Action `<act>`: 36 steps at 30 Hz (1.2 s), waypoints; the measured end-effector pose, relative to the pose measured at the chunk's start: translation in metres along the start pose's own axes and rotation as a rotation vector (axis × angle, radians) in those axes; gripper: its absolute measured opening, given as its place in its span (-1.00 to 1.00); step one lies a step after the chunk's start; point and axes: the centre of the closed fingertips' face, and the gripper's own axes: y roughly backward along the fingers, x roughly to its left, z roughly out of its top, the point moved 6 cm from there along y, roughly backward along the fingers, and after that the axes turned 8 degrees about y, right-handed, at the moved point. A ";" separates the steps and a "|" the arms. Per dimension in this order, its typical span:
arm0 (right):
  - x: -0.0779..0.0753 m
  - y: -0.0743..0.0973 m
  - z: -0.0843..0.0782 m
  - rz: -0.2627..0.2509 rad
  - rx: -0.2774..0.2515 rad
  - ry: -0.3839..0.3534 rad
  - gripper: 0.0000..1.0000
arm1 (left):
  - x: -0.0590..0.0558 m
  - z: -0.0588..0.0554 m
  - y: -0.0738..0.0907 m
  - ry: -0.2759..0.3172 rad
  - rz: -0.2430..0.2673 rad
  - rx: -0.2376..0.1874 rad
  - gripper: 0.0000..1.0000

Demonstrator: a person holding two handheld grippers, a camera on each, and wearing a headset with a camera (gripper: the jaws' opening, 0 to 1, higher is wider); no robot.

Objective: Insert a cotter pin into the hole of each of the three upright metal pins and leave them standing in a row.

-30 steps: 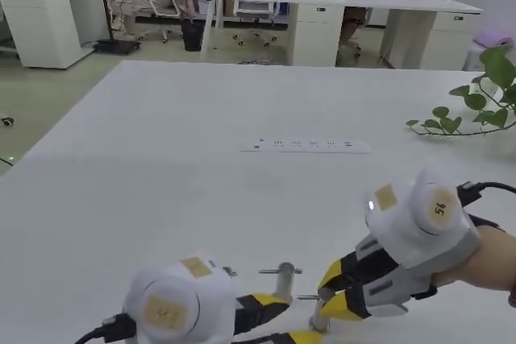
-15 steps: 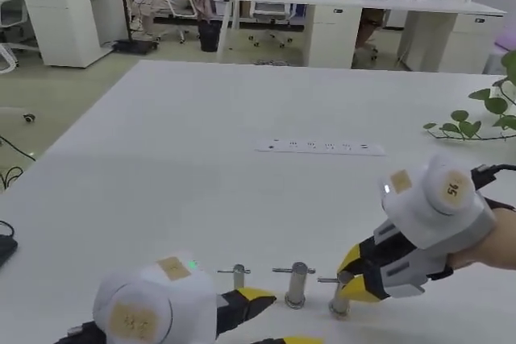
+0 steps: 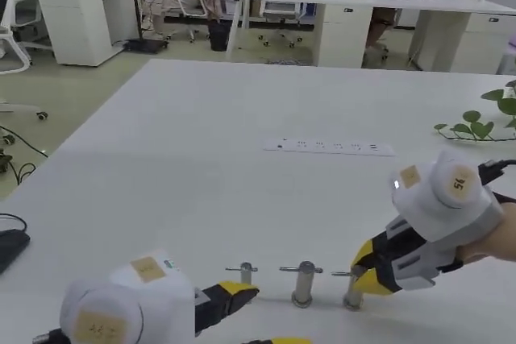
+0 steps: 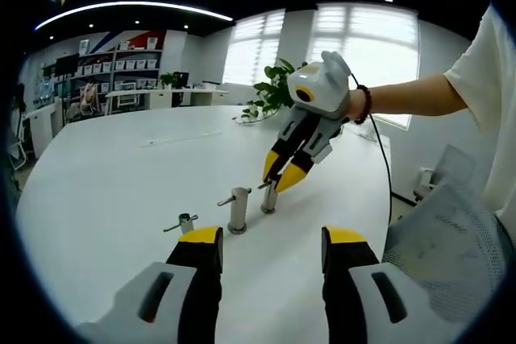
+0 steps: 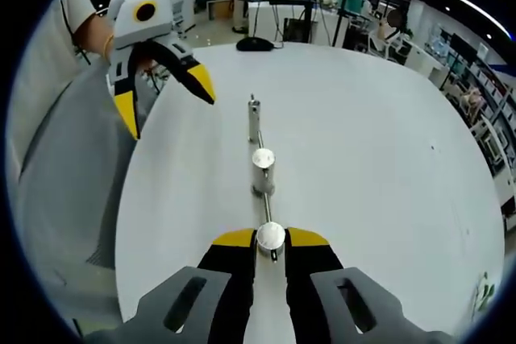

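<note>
The left gripper (image 3: 260, 316) has backed off to the left: a second ago its fingers lay beside the middle pin (image 3: 304, 284), and now all three pins stand clear ahead of it. The right gripper (image 3: 363, 273) has stayed at the right pin (image 3: 352, 294).

The three metal pins stand upright in a row near the front edge of the white tabletop (image 3: 242, 159), with the left pin (image 3: 244, 273) the shortest in the head view. A cotter pin (image 3: 288, 269) sticks out sideways from the top of the middle pin, and the other two show the like.

In the left gripper view the left gripper (image 4: 270, 239) has its fingers spread wide. The left pin (image 4: 186, 221), middle pin (image 4: 238, 211) and right pin (image 4: 268, 201) stand apart from their tips. The right gripper (image 4: 280, 179) reaches down onto the last of these.

In the right gripper view the right gripper (image 5: 270, 239) has its fingers drawn close, pinching the head of the right pin (image 5: 270, 234) between the yellow tips. The middle pin (image 5: 264, 168) and left pin (image 5: 254, 117) line up beyond it. The left gripper (image 5: 165, 101) hangs at the upper left, spread.

Farther back on the tabletop lies a white power strip (image 3: 326, 147), and a leafy plant (image 3: 484, 122) reaches in at the right edge.
</note>
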 end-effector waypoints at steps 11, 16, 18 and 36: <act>-0.003 0.000 -0.002 0.011 -0.012 -0.057 -0.71 | 0.013 0.001 0.015 0.002 0.051 0.002 0.03; -0.002 0.000 -0.003 0.016 -0.024 -0.054 -0.70 | 0.018 0.003 0.020 0.009 0.075 -0.006 0.12; -0.003 0.000 -0.004 0.020 -0.028 -0.055 -0.69 | 0.020 0.003 0.021 0.015 0.085 -0.007 0.16; 0.014 0.024 0.002 -0.122 -0.170 -0.295 0.04 | 0.031 0.009 0.035 0.006 0.123 0.003 0.42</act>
